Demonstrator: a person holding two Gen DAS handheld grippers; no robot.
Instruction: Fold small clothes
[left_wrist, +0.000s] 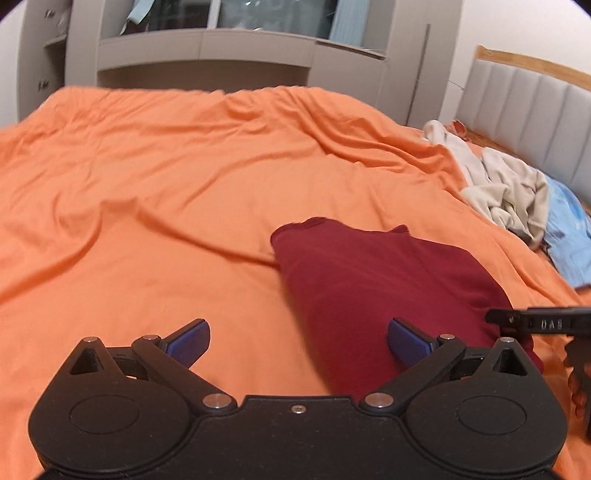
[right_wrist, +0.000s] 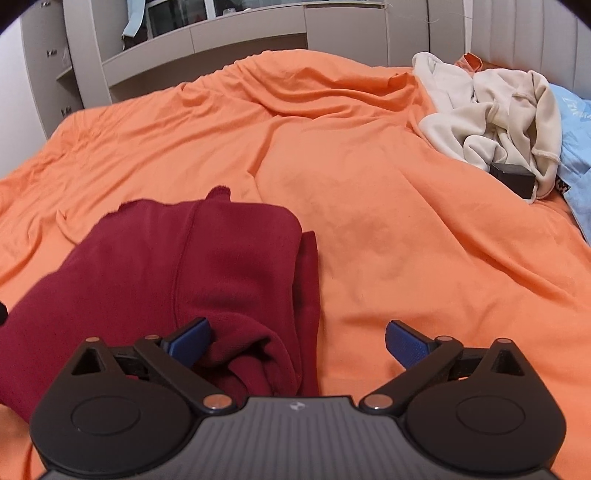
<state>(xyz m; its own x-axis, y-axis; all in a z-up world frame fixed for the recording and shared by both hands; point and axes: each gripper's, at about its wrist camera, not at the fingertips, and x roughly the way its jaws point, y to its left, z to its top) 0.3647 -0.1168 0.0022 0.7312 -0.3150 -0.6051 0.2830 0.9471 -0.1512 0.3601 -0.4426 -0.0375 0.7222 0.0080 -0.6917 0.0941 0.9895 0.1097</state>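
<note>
Left wrist view: left hand-held gripper (left_wrist: 298, 343) spread wide, holding nothing; folded maroon garment (left_wrist: 384, 280) on orange bed cover (left_wrist: 147, 184), beside right pad.

Right wrist view: right hand-held gripper (right_wrist: 298, 341) spread wide, empty; maroon garment (right_wrist: 184, 266) beneath left pad; beige clothes (right_wrist: 498, 118) well beyond garment.

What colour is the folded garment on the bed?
Dark red, plain. The garment shows best in the right wrist view, on the orange sheet.
</note>
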